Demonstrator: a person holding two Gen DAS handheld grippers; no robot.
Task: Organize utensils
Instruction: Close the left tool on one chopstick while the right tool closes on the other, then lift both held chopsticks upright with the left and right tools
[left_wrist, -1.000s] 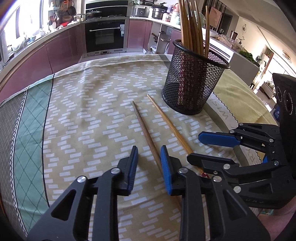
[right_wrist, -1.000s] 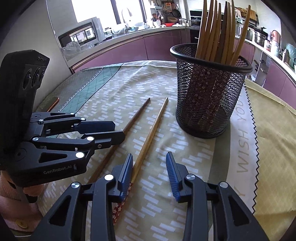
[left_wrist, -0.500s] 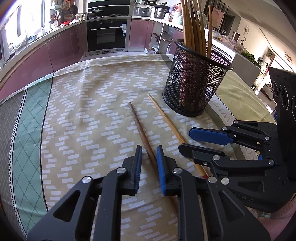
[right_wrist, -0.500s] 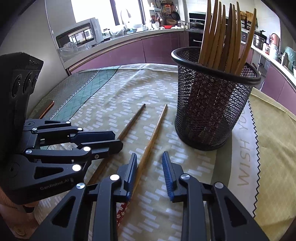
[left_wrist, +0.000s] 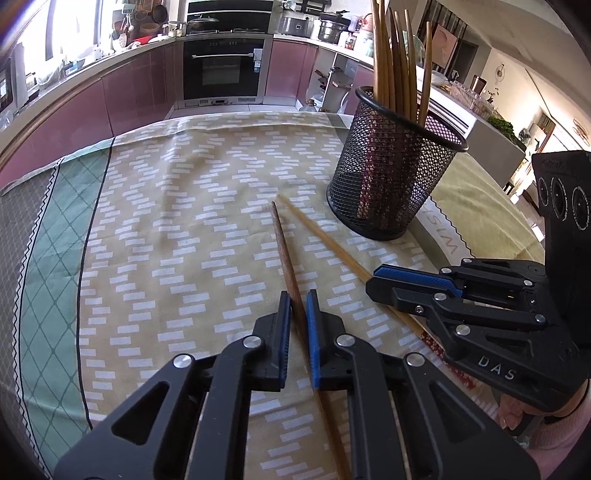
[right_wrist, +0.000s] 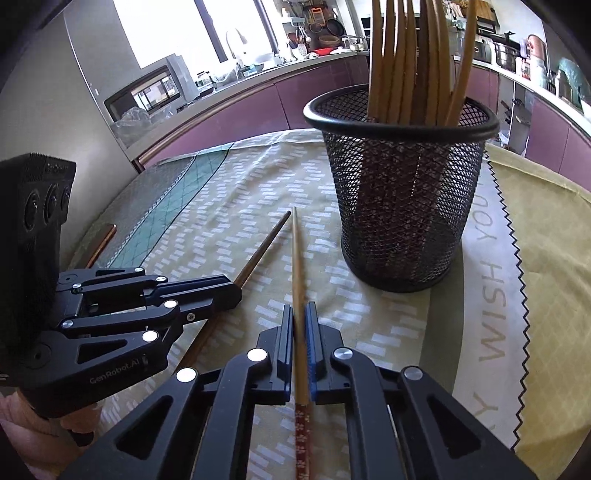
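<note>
Two loose chopsticks on the cloth-covered worktop (left_wrist: 155, 236) are clamped low on their shafts for lifting, the dark brown wooden one (left_wrist: 284, 254) by the left tool (left_wrist: 298, 317) and the pale bamboo one (right_wrist: 297, 266) by the right tool (right_wrist: 299, 325), their tips pointing at about 12 o'clock beside the black mesh holder (right_wrist: 402, 206) of upright chopsticks, judged their destination.
</note>
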